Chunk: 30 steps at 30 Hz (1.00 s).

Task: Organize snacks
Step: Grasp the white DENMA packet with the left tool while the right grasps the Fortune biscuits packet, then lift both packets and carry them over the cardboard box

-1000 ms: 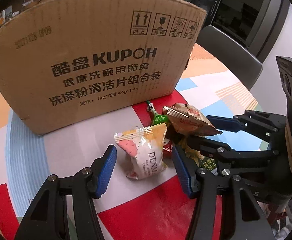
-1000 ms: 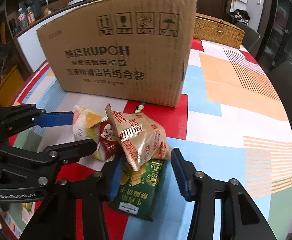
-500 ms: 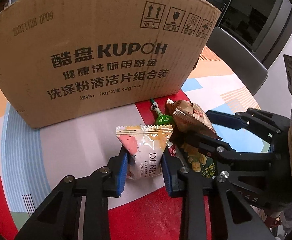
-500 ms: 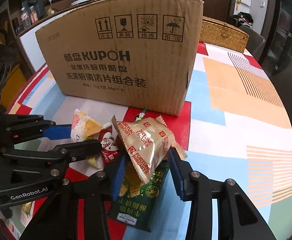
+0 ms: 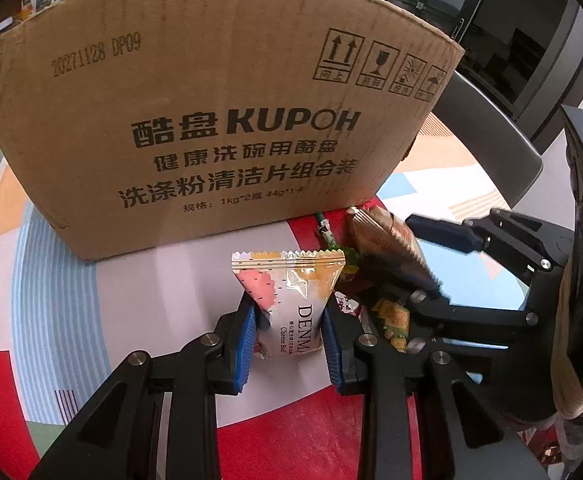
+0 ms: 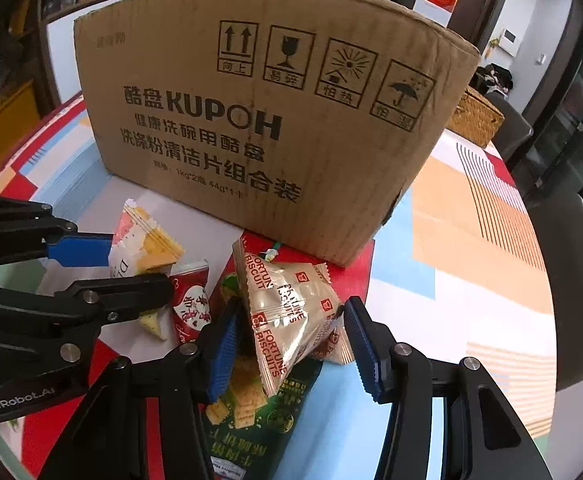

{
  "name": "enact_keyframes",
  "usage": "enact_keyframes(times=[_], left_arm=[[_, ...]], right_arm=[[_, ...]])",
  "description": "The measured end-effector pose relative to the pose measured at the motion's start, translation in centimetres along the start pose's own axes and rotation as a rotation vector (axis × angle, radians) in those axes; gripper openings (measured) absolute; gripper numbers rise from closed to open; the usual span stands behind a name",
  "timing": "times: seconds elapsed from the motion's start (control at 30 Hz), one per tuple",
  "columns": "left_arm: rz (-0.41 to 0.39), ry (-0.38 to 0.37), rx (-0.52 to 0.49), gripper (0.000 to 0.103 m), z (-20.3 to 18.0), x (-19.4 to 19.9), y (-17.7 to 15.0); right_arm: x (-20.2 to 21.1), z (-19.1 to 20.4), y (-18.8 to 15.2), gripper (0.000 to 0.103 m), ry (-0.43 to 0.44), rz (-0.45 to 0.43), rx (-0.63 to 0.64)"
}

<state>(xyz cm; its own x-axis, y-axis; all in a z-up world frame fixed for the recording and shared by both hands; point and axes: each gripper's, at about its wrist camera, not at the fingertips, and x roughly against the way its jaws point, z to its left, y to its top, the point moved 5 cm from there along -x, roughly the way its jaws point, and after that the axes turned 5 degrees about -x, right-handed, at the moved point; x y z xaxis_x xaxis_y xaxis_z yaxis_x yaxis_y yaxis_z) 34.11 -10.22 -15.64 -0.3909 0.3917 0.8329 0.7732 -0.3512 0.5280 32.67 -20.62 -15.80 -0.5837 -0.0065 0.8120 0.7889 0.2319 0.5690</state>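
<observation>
My left gripper (image 5: 289, 340) is shut on a white Cheese Ball snack packet (image 5: 291, 296) and holds it upright just above the table; it also shows in the right wrist view (image 6: 143, 244). My right gripper (image 6: 287, 348) is closed around a gold Fortune Biscuits packet (image 6: 287, 312); the left pad touches it and the right pad stands close beside it. The same packet shows in the left wrist view (image 5: 387, 240). A green cracker bag (image 6: 251, 416) and a red packet (image 6: 191, 300) lie under and beside it. A large KUPOH cardboard box (image 5: 219, 120) stands right behind.
The round table (image 6: 471, 248) has a cloth of coloured patches. A green wrapped candy (image 5: 327, 236) lies by the box's foot. A wicker basket (image 6: 475, 120) stands behind the box on the right. Dark chairs (image 6: 579, 280) ring the table edge.
Both grippers closed from wide open. The left one took hold of the Cheese Ball packet and raised it upright. The right one closed in on the Fortune Biscuits packet and moved nearer the box.
</observation>
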Motion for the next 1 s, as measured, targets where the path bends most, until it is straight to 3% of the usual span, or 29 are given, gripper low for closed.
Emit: enact_keyframes(times=[0.1,0.27,0.7,1.0], left_arm=[[-0.005,0.011,-0.005,0.03,0.0,0.4,0.0],[-0.04,0.053,-0.014,0.03,-0.7,1.9,0.3],[-0.19,0.085,-0.021,0.029,-2.5,8.9,2.0],[-0.288,0.114,-0.046,0.03,-3.2,13.1,4.5]], right_arm=[[0.2,-0.2,-0.1,0.032,0.001,0.0,-0.008],[1.4,-0.6,-0.4,0.028,-0.012,-0.028,-0.027],[8.1,-0.4,-0.1,0.027,0.032,-0.16,-0.113],[12.7,-1.1,2.5,0.027,0.04,-0.294,-0.143]])
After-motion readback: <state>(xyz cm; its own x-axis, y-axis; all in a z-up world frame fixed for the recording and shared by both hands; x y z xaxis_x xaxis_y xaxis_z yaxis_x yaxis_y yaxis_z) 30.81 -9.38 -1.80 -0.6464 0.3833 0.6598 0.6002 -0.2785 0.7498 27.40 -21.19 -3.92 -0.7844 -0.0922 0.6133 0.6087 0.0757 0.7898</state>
